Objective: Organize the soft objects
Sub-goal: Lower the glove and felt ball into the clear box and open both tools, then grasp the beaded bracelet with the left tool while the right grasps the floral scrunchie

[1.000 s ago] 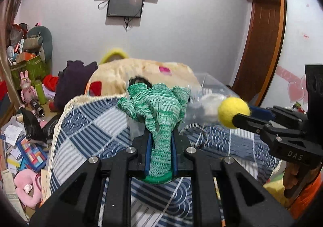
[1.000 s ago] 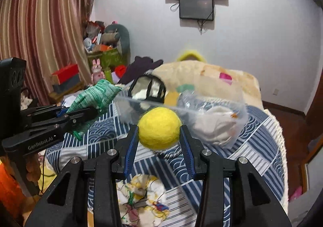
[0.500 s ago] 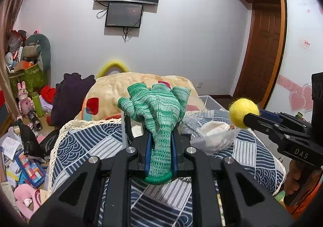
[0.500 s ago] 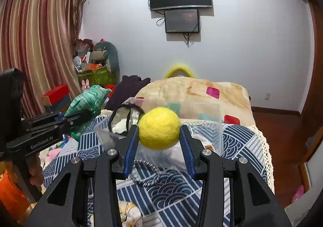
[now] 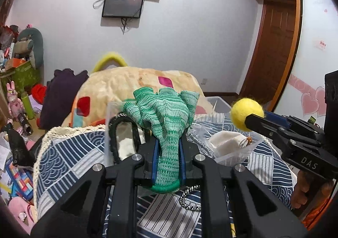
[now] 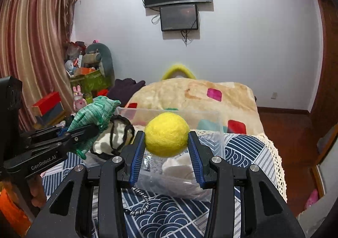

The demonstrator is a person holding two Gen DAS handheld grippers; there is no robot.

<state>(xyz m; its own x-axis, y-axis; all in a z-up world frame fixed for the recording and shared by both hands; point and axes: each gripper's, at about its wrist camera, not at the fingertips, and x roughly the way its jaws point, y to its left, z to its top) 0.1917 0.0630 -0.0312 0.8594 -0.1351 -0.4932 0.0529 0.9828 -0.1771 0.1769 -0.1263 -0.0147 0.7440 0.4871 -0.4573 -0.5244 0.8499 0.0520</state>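
- Clear plastic bin (image 6: 219, 132), largest thing in play: sits on the patterned blue quilt (image 6: 243, 149) in the middle of the bed, already holding a black-rimmed pouch (image 6: 118, 138) at its left and a white cloth bundle (image 6: 177, 164) at its right. Looks light and thin-walled, so likely to slide or tip if a gripper knocks the near rim on the way in.
- Green knit glove (image 5: 169, 128): pinched by its cuff in the left gripper (image 5: 169, 157), jaws closed on it, fingers of the glove flopping forward over the near left part of the bin. Could drape across the rim instead of dropping in, or snag on the pads when let go, being loose knit.
- Yellow felt ball (image 6: 166, 134): squeezed between the blue pads (image 6: 137, 153) of the right gripper (image 6: 166, 149), jaws closed on it, hanging above the near right part of the bin. Round and springy; may bounce off the white bundle, clear the low wall and roll off the bed's right edge if released from height.
- Black-and-white braided cord (image 6: 139, 202): lies on the quilt just near the bin, under the grippers. Might catch a jaw during a low approach and drag the bin along.
- Both tools close side by side; could collide if lowered together.
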